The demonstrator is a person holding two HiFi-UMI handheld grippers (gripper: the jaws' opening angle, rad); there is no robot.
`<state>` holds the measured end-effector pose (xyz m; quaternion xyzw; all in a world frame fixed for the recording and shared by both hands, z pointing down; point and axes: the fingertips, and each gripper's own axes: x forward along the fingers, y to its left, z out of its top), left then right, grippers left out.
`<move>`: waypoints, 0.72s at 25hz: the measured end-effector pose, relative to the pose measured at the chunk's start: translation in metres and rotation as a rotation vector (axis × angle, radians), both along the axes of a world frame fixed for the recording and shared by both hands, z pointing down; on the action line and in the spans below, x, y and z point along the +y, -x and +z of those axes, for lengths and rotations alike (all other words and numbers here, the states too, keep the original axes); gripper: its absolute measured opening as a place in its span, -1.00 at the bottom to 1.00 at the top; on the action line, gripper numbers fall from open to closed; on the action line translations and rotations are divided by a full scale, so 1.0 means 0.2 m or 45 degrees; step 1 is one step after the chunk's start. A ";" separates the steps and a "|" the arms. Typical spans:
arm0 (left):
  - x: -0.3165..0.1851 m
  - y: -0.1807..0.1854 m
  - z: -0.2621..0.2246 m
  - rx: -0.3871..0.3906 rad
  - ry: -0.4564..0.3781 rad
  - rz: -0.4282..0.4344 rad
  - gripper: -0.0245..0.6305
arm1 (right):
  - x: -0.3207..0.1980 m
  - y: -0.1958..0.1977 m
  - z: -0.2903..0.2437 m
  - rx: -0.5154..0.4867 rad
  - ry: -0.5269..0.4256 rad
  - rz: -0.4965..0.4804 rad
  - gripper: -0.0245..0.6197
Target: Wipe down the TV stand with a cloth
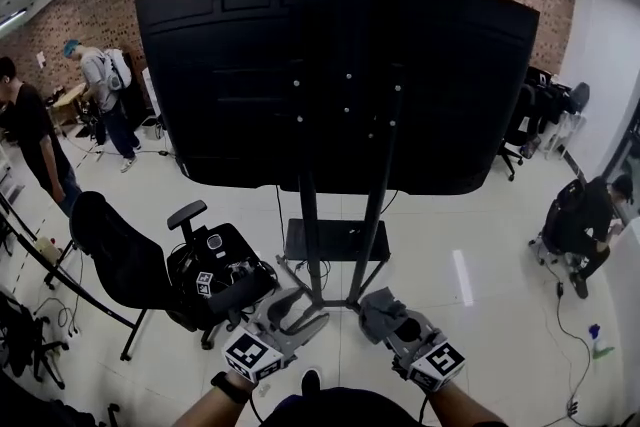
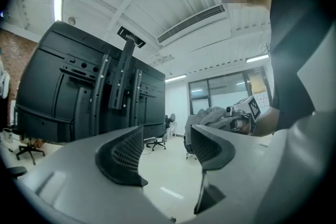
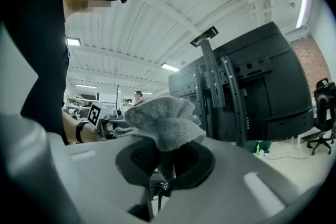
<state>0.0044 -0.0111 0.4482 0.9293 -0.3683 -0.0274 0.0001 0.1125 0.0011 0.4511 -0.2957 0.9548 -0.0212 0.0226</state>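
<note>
**Cloth clamped in right tool, left tool released before the TV stand**

The grey cloth (image 3: 160,123) is pinched between the closed jaws of the right tool (image 3: 165,157), and its bunched folds stand up above them. The left tool (image 2: 165,147) is held released. Its jaws are spread and nothing lies between them, so only pale floor (image 2: 173,176) is seen through the gap.

Both tools are held low, just in front of the foot of the TV stand (image 1: 372,215). The left tool is toward the stand's left upright and the right tool, with the cloth, toward its right upright. Neither is seen touching the stand.

A large black television (image 1: 240,75) is carried on the stand, with its back panel turned toward the tools. A small dark shelf (image 1: 335,240) is fixed low between the stand's two uprights. A black office chair (image 1: 120,260) is placed to the left of the stand. Two people are seen well to the stand's left, and another is seated low to its right.
</note>
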 end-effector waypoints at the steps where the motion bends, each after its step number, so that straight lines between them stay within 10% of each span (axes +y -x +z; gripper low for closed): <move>1: -0.06 0.03 -0.01 0.003 -0.015 0.012 0.01 | -0.06 0.03 -0.01 0.003 -0.005 0.010 -0.86; 18: -0.67 0.23 -0.24 -0.016 -0.107 0.123 0.01 | -0.76 0.33 -0.38 0.062 -0.250 0.047 -0.86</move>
